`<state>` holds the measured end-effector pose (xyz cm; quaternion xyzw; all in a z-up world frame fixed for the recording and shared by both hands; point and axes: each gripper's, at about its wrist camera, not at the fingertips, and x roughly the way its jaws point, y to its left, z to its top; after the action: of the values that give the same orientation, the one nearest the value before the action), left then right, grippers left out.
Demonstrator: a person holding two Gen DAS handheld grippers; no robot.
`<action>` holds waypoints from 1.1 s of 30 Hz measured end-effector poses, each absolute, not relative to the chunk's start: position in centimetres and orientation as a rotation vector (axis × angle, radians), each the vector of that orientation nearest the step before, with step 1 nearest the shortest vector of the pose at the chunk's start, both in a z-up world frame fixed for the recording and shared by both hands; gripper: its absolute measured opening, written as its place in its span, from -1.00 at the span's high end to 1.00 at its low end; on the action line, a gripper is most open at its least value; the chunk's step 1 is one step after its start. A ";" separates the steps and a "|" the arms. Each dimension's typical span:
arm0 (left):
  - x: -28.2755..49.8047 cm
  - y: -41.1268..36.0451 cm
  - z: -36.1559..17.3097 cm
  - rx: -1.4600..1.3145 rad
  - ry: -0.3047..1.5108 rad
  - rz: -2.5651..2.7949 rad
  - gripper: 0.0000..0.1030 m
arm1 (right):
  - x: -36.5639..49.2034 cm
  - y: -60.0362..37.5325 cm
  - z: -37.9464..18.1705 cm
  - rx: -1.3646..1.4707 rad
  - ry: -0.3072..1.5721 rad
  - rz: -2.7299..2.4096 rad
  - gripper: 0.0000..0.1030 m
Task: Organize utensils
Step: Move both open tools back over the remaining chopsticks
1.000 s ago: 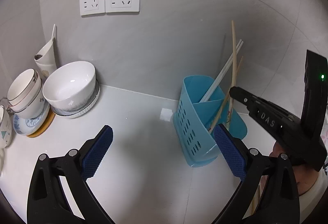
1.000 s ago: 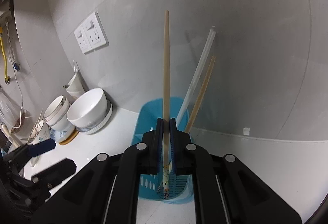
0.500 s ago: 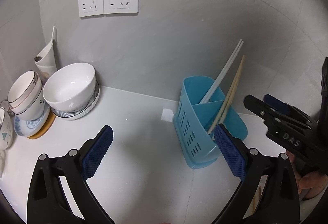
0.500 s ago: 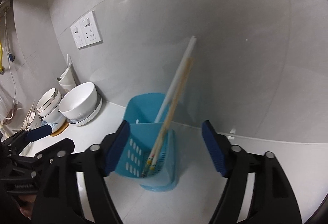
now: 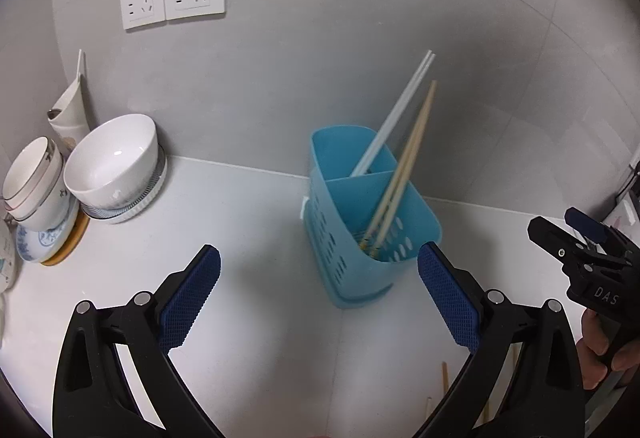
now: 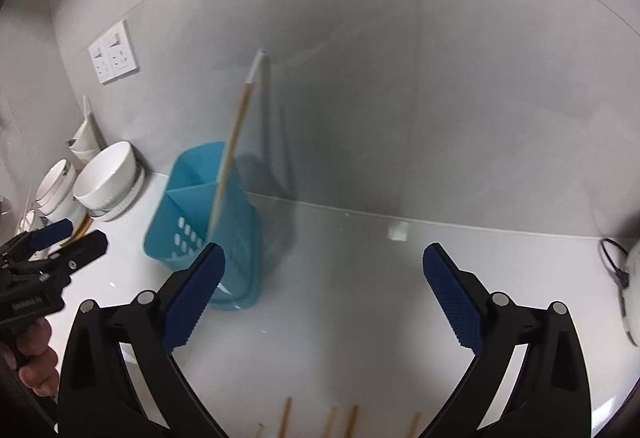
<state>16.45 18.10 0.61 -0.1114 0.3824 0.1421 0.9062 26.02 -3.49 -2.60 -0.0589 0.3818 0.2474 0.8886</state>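
**Chopsticks standing in the blue caddy, both grippers empty**

Where the white counter meets the grey wall, the perforated light-blue plastic utensil holder stands upright, its divider splitting it into two compartments. Pale white chopsticks lean in the rear one, tan wooden chopsticks in the front one. The left gripper and right gripper are spread wide, holding nothing. More wooden sticks lie on the counter, cut off by the lower edge.
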 end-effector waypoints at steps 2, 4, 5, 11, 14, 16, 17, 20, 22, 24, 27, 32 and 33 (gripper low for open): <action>16.3 17.4 0.7 -0.224 0.797 0.279 -0.88 | 25.7 -4.9 -2.7 -0.122 0.812 0.495 -0.85; 16.1 16.7 0.7 -0.226 0.808 0.258 -0.88 | 25.3 -6.6 -3.0 -0.121 0.832 0.469 -0.85; 15.9 16.3 0.6 -0.228 0.815 0.246 -0.88 | 25.1 -7.2 -3.1 -0.124 0.840 0.461 -0.85; 15.1 14.6 -0.4 -0.274 0.887 0.178 -0.88 | 23.3 -11.8 -3.6 -0.132 0.872 0.399 -0.85; 14.5 13.2 -1.1 -0.262 0.917 0.156 -0.88 | 22.2 -14.7 -4.4 -0.121 0.902 0.354 -0.85; 14.3 12.3 -1.7 -0.258 0.947 0.146 -0.88 | 21.6 -16.2 -4.8 -0.115 0.916 0.330 -0.85; 14.2 12.0 -2.1 -0.258 0.963 0.142 -0.88 | 21.3 -16.9 -5.0 -0.112 0.921 0.318 -0.85; 13.7 10.8 -3.0 -0.252 0.996 0.126 -0.88 | 20.2 -19.0 -5.8 -0.100 0.948 0.283 -0.85; 13.3 10.0 -3.7 -0.240 1.017 0.118 -0.88 | 19.5 -20.0 -6.5 -0.093 0.975 0.264 -0.85; 12.9 9.4 -4.4 -0.233 1.039 0.110 -0.88 | 18.8 -20.9 -7.3 -0.091 1.003 0.254 -0.85; 12.4 8.4 -5.5 -0.222 1.070 0.101 -0.88 | 17.9 -21.6 -8.8 -0.091 1.058 0.239 -0.85; 11.6 7.4 -7.0 -0.221 1.112 0.091 -0.88 | 16.8 -22.0 -10.7 -0.099 1.128 0.222 -0.77; 11.5 7.2 -7.3 -0.222 1.121 0.088 -0.88 | 16.5 -22.3 -11.1 -0.100 1.143 0.220 -0.76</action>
<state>11.47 7.23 -7.30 -0.1050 0.5304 0.0418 0.8402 16.53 -22.29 -11.14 -0.0474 0.5395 0.1038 0.8342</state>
